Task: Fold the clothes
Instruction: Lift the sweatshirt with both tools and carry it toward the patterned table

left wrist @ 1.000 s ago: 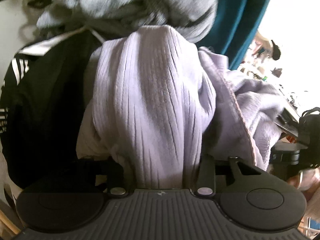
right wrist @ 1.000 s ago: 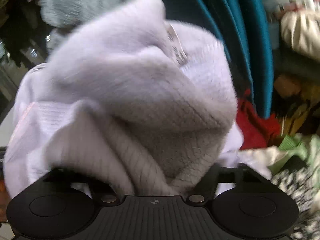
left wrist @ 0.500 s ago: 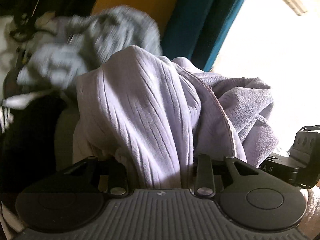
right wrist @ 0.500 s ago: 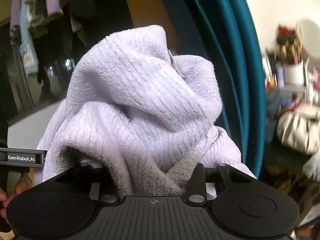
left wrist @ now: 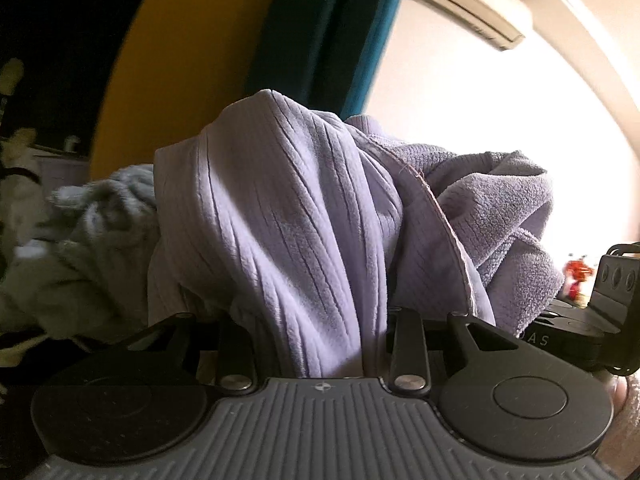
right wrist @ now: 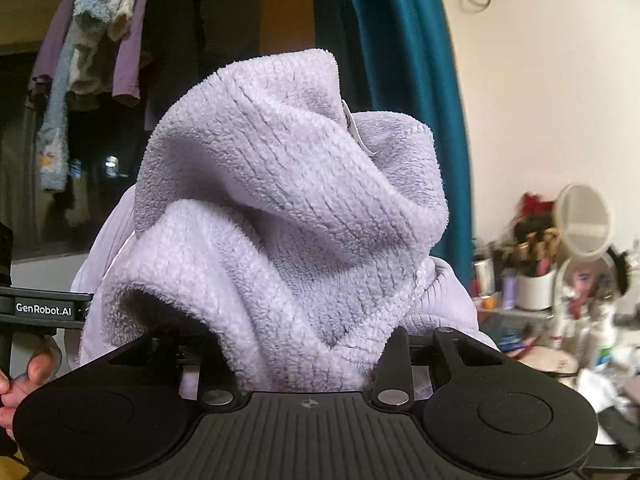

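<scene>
Gripping a bunch of the lavender fleece garment (left wrist: pixel 288 232), your left gripper (left wrist: pixel 320 344) has its fingers closed on the ribbed side, which rises straight ahead of them and hides their tips. Your right gripper (right wrist: pixel 308 352) is likewise clamped on the same garment's fluffy side (right wrist: pixel 288 208), with a small white tag (right wrist: pixel 352 128) poking out near the top of the bundle. Beyond the fingers hangs a teal curtain (right wrist: pixel 400 60). To the right of your right fingers sits a cluttered shelf with a round mirror (right wrist: pixel 586 220); to their left, clothes hang on a rail (right wrist: pixel 92 40). A grey fleece heap (left wrist: pixel 100 216) lies left of your left fingers.
</scene>
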`<state>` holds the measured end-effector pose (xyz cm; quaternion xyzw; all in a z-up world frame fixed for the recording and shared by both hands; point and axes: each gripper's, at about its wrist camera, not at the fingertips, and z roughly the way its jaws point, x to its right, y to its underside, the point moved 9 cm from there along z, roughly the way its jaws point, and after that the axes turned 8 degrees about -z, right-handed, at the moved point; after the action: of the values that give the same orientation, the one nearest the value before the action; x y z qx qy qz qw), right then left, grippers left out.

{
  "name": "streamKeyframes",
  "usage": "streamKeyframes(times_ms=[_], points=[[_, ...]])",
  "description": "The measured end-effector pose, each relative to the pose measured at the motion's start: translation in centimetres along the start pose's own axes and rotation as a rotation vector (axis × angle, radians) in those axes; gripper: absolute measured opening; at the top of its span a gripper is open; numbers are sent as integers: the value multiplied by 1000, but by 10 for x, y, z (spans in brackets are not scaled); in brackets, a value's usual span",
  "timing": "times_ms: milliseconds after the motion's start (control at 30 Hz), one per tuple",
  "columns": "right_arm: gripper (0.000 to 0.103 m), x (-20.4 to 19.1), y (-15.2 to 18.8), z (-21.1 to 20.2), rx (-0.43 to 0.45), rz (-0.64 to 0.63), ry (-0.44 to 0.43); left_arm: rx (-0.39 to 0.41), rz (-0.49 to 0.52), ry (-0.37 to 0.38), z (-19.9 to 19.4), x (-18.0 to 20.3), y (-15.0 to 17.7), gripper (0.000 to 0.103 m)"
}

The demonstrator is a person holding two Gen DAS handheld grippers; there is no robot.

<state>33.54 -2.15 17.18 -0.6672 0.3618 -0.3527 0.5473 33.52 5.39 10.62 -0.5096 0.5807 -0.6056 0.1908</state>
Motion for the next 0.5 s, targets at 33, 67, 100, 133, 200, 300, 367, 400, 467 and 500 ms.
streamKeyframes(times_ms=[33,67,100,133,200,300,367,400,467,500], points=[[33,2,1,-6,-5,-3,22,-9,2,19,1,7,2,35],[33,5,3,-13,-9,-4,44,-18,4,38,2,15,5,35],[33,7,1,-23,-13,-4,65,-27,6,56,3,22,7,35],[33,9,-3,-34,-17,-3,87,-36,8,75,5,29,10,35],[33,16,1,-56,-21,4,116,-54,12,113,7,44,15,35],[33,30,13,-90,-26,18,152,-82,20,153,9,71,26,35],[33,39,20,-112,-29,27,176,-100,26,170,11,92,35,35],[33,43,24,-124,-30,32,188,-109,31,177,11,103,40,35],[33,52,32,-146,-34,41,212,-127,41,188,13,129,56,35],[33,57,35,-159,-34,46,219,-134,47,193,14,144,64,35]])
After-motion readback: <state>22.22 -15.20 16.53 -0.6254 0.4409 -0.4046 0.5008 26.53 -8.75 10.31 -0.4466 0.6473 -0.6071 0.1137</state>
